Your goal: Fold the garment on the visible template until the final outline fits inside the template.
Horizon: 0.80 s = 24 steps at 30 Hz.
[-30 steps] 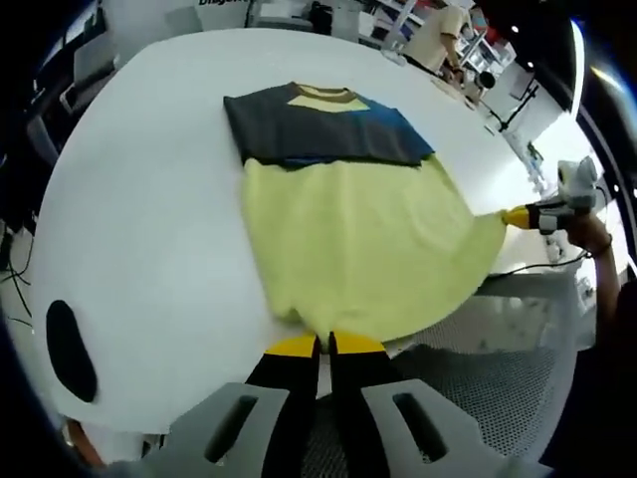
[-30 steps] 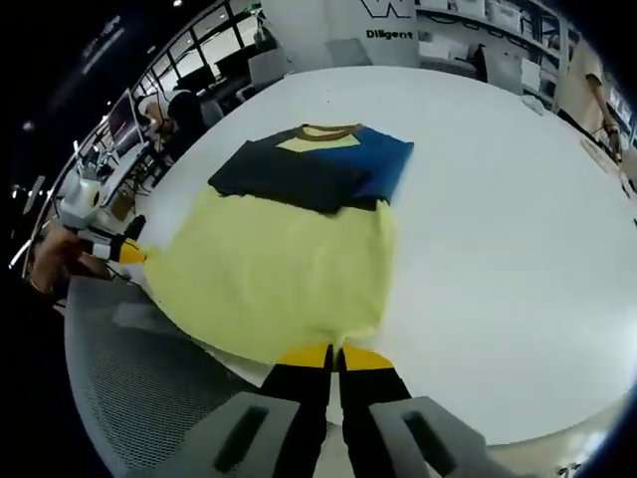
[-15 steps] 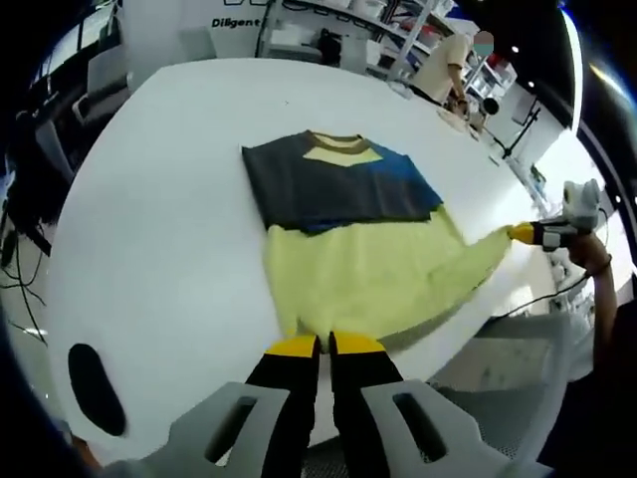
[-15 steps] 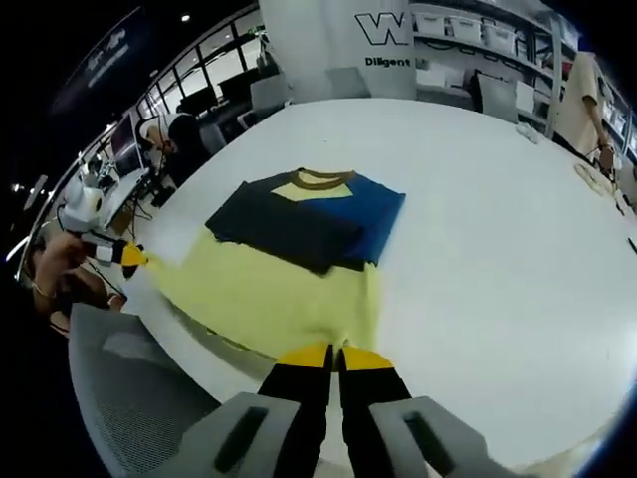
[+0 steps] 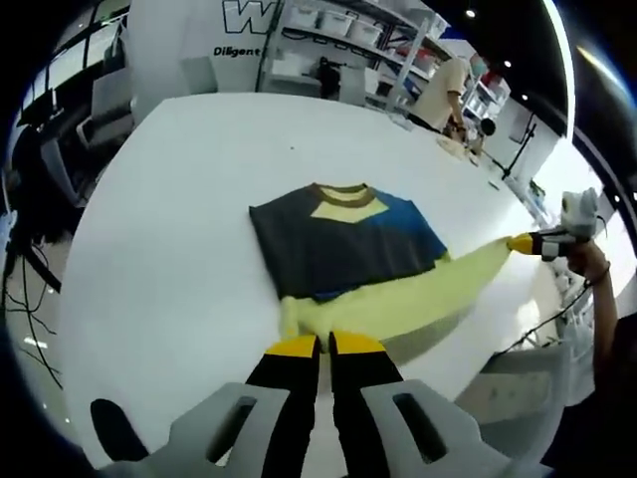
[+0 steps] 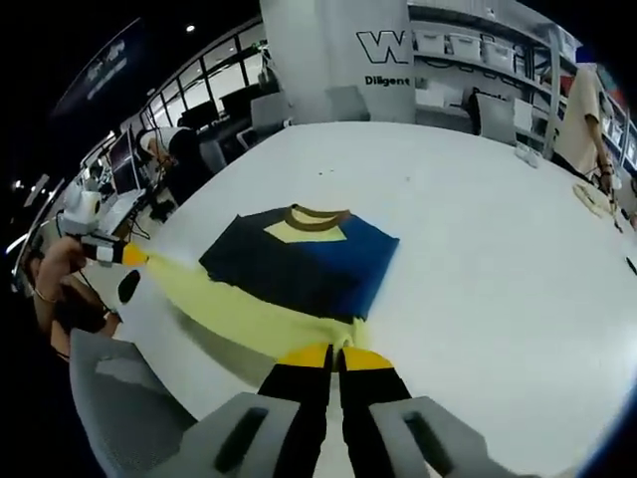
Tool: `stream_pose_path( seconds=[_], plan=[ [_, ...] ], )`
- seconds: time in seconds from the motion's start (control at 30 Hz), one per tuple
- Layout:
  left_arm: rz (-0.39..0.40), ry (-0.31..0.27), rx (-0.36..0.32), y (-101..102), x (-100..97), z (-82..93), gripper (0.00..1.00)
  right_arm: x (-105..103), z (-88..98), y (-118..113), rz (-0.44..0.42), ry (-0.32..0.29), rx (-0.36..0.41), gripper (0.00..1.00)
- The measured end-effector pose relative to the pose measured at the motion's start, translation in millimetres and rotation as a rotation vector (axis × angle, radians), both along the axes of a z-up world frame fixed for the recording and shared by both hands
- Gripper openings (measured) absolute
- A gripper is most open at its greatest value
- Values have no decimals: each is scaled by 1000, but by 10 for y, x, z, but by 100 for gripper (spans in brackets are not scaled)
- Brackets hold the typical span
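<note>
Two tongs hold the yellow hem of a T-shirt (image 5: 343,249) lifted off a round white table (image 5: 169,249). In the left gripper view, the left tongs (image 5: 325,346) are pressed together on one corner of the pale yellow lower part of the shirt, and the right tongs (image 5: 520,242) come in from the right, pinching the other corner so the yellow cloth stretches between them in a raised band. In the right gripper view, the right tongs (image 6: 333,356) are closed on the yellow edge close to the camera, while the left tongs (image 6: 127,255) pinch the far corner at the left, with a hand (image 6: 60,261) behind them. The upper part of the T-shirt (image 6: 299,259) lies flat on the table (image 6: 478,249), dark grey and blue with a yellow chest patch and a brown collar, sleeves folded in. A dark oval mark (image 5: 111,443) sits on the table near the left tongs. A grey mesh chair (image 6: 119,398) stands beside the table. Shelving and a person (image 5: 443,90) are in the background.
</note>
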<state>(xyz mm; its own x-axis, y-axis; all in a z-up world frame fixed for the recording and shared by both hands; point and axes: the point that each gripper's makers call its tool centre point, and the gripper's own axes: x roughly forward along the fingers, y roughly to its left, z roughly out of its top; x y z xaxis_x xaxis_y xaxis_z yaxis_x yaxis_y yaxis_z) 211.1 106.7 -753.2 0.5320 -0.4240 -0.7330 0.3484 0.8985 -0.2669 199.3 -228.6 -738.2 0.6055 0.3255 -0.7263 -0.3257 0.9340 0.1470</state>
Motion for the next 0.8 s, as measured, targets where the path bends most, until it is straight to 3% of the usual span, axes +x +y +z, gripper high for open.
stream_pose_path(
  seconds=[0.43,0.8],
  plan=[
    [11,-108,32,-7,583,234,2,449,206,-3,-8,-67,1,0],
    [23,-159,48,-6,1029,354,2,877,386,-1,-15,-126,1,0]
  ],
)
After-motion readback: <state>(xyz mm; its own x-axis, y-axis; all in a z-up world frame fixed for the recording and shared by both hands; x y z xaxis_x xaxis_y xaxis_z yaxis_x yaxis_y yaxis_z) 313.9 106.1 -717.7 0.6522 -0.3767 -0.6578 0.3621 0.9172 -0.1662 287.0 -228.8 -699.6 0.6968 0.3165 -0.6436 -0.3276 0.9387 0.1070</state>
